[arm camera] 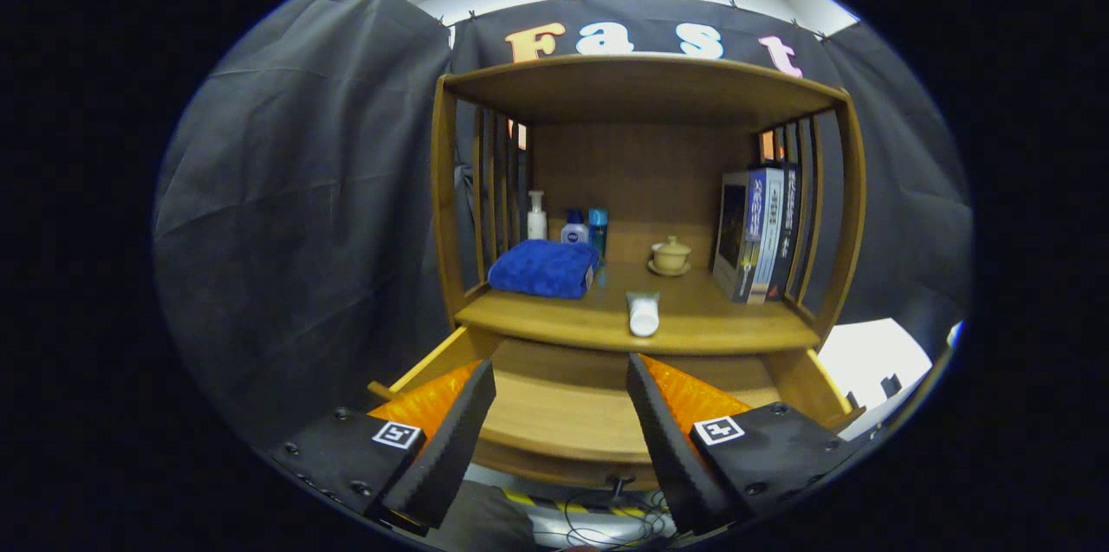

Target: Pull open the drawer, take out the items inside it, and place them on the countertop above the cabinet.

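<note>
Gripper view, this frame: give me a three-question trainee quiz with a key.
1. True or false: the drawer below the countertop is pulled open.
2. What lies on the countertop just beyond the claw? A) the white tube B) a spoon C) a red apple
3. Fill in: the blue towel lies in front of three ____.

Key
1. True; its wooden floor shows between the claw's fingers, with nothing visible on that part.
2. A; it lies on its side near the front edge. The claw is open and holds nothing.
3. Bottles; the lidded cup and the books stand further right.
</note>
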Action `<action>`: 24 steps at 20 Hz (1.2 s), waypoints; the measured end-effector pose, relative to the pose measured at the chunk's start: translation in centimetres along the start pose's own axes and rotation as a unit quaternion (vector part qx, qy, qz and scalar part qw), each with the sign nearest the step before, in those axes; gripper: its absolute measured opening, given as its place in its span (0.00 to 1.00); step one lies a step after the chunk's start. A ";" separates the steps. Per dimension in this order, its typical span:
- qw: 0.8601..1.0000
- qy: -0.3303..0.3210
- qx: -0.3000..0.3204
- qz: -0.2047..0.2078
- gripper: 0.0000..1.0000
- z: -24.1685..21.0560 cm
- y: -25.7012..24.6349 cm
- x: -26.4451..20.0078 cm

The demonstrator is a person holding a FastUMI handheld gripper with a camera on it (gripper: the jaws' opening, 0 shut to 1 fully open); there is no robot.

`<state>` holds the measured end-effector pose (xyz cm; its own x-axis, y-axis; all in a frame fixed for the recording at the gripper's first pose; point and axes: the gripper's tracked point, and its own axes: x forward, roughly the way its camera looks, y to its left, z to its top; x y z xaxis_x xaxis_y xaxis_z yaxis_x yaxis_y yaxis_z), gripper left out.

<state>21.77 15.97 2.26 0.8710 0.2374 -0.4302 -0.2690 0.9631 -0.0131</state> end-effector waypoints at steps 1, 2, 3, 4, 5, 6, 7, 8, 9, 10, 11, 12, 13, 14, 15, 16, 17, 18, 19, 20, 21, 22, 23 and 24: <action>1.000 -0.002 0.001 -0.004 0.99 -1.2 -0.2 -0.1; 1.000 -0.005 -0.004 -0.011 0.99 -2.1 -0.4 -0.2; 1.000 -0.008 -0.012 -0.017 0.99 -3.1 -0.6 -0.5; 0.999 -0.010 -0.020 -0.024 0.99 -4.0 -0.8 -0.6; 0.999 -0.010 -0.023 -0.030 0.99 -5.0 -0.9 -0.8; 0.999 -0.012 -0.020 -0.037 0.99 -6.0 -1.2 -0.9; 0.999 -0.013 -0.012 -0.044 0.99 -6.9 -1.4 -0.9; 0.999 -0.016 -0.003 -0.051 0.99 -7.6 -1.8 -0.9; 0.998 -0.024 0.003 -0.060 0.99 -8.0 -2.4 -0.6; 0.997 -0.030 0.002 -0.072 0.99 -8.4 -3.1 -0.3; 0.996 -0.030 -0.001 -0.081 0.99 -8.9 -3.7 0.0; 0.996 -0.033 -0.003 -0.085 0.99 -9.4 -4.1 0.6; 0.995 -0.032 -0.005 -0.089 0.99 -9.7 -4.3 0.9; 0.995 -0.033 -0.007 -0.092 0.99 -10.0 -4.4 1.3; 0.995 -0.034 -0.011 -0.093 0.99 -10.4 -4.3 1.6; 0.994 -0.041 -0.019 -0.099 0.99 -10.5 -4.3 1.4; 0.993 -0.048 -0.031 -0.101 0.99 -10.3 -4.2 1.7; 0.992 -0.051 -0.041 -0.107 0.99 -10.5 -4.3 1.8; 0.991 -0.052 -0.044 -0.114 0.99 -10.5 -4.4 1.8; 0.991 -0.055 -0.039 -0.119 0.99 -10.3 -4.4 2.0; 0.990 -0.055 -0.030 -0.124 0.99 -10.2 -4.5 2.2; 0.990 -0.062 -0.023 -0.125 0.99 -9.9 -4.4 2.6; 0.990 -0.062 -0.021 -0.125 0.99 -9.7 -4.5 2.9; 0.990 -0.060 -0.022 -0.128 0.98 -9.6 -4.9 3.2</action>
<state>21.95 10.85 -7.73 0.9545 0.0027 -0.2981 -0.0488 0.9879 -0.1474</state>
